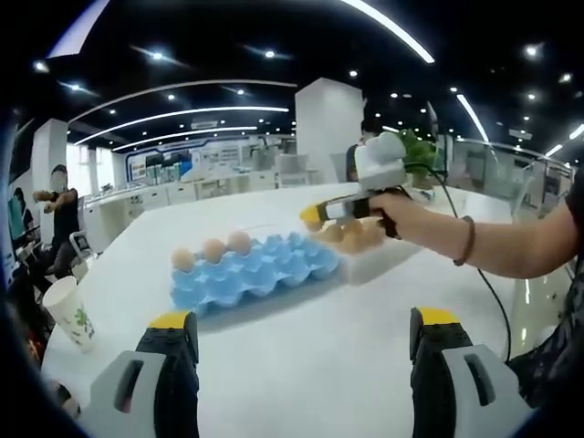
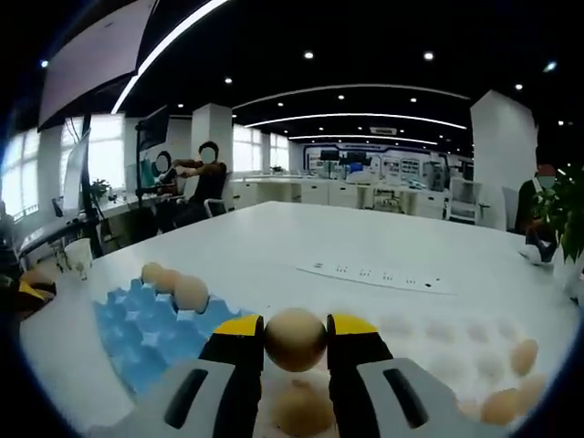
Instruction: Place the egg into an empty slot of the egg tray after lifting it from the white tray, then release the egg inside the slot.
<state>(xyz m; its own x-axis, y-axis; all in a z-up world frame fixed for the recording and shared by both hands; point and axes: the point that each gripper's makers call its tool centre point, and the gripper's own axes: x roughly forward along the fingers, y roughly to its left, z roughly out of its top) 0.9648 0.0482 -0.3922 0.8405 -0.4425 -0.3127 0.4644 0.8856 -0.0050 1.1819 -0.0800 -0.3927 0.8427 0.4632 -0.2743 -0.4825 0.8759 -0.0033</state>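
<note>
Right gripper (image 2: 295,339) is clamped on an egg (image 2: 295,338), yellow-tipped jaws pressing its two sides at about its widest part, egg lifted just above the white tray (image 2: 438,351), where more eggs lie in shallow dimples. Blue egg tray (image 2: 137,333) sits touching the white tray's near side in the right gripper view, with three eggs in a row along its far edge and the rest of its slots looking empty. Left gripper (image 1: 306,333) hangs back from the egg tray, jaws spread wide, nothing between them, over bare white table (image 1: 301,383). A paper cup (image 1: 71,313) stands well apart from the egg tray near the table edge. Judgement: egg is light, rigid, smooth and brittle, so it may slip or crack; a gentle side grip across the middle suits it, lowered fully into a slot before opening.
</note>
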